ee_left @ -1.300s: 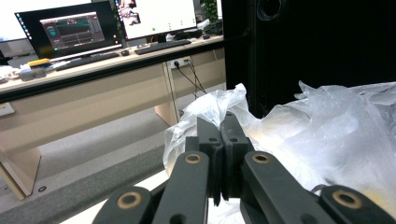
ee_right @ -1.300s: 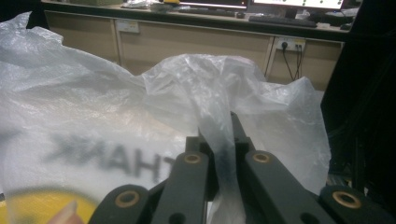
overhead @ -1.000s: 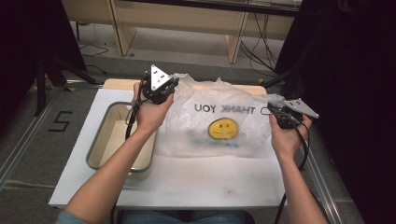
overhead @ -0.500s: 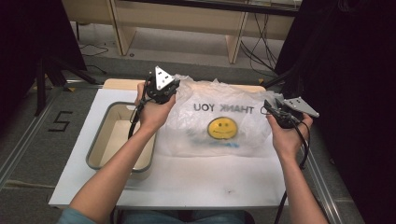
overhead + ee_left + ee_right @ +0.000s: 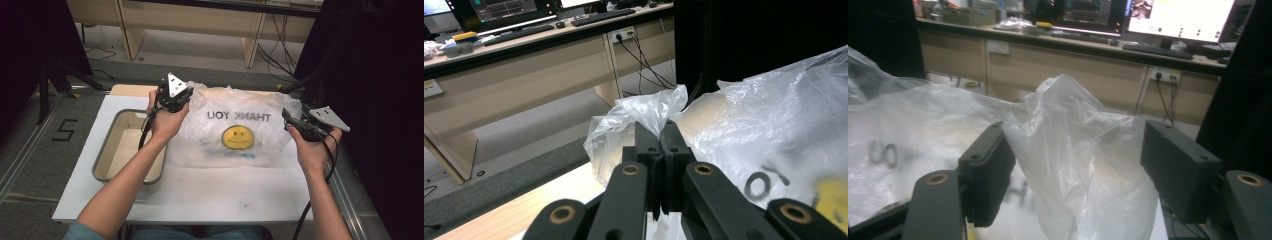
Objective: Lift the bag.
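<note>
White tabletop (image 5: pixel 225 195) takes up the middle of the high view, with grey carpet around it and pale wooden desk legs at 12 o'clock. On the tabletop lies a clear plastic bag (image 5: pixel 235 130) printed with "THANK YOU" and a yellow smiley face (image 5: pixel 237 137); it sits at the centre, spread from about 10 o'clock to 3 o'clock. A beige tub (image 5: pixel 127 150) with a grey rim stands at 9 o'clock, just beside the bag.

At 11 o'clock the left gripper (image 5: pixel 172 95) is clenched on the bag's far-left corner. In the left gripper view its two black jaws meet with a pinch of crinkled plastic (image 5: pixel 644 112) between them, and the film bunches up just beyond the tips. The person's left hand (image 5: pixel 165 122) wraps the gripper body, forearm running down to 7 o'clock.

At 3 o'clock the right gripper (image 5: pixel 295 122) sits at the bag's right edge, held by the right hand (image 5: pixel 312 152). Its jaws have just been opening and now stand wide apart; in the right gripper view a peak of loose plastic (image 5: pixel 1078 150) rises between them, resting against the left pad (image 5: pixel 988 172) while the right pad (image 5: pixel 1178 167) stands clear of it, so the grip is released

Behind, desks with monitors (image 5: pixel 1178 15) and keyboards line the room at 12 o'clock in both gripper views
</note>
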Available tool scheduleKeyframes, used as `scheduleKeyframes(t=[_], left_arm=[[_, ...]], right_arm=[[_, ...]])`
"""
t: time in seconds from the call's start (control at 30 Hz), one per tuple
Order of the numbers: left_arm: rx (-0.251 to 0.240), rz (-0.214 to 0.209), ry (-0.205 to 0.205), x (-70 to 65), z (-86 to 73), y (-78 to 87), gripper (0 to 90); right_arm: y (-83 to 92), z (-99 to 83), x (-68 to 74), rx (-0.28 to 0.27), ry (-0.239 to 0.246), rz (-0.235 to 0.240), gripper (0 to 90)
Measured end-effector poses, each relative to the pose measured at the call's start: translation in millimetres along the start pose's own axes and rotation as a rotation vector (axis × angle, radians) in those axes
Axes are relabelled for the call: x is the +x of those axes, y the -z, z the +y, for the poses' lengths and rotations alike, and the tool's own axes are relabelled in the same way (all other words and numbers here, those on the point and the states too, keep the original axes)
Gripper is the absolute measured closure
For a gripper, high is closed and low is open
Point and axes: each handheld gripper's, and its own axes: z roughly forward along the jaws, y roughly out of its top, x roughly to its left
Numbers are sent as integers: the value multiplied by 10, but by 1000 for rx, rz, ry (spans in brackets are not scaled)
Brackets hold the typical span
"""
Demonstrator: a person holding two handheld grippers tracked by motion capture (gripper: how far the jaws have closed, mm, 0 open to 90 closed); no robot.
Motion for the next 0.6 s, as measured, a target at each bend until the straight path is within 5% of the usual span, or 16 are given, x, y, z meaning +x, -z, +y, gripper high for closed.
scheduleKeyframes(t=[0.23,0.6], left_arm=[[7,0,1,-5,-10,-19,890],[14,-4,-1,-21,-17,-41,889]], right_arm=[[152,-61,59,-33,33,65,294],[117,-256,44,70,21,94,317]])
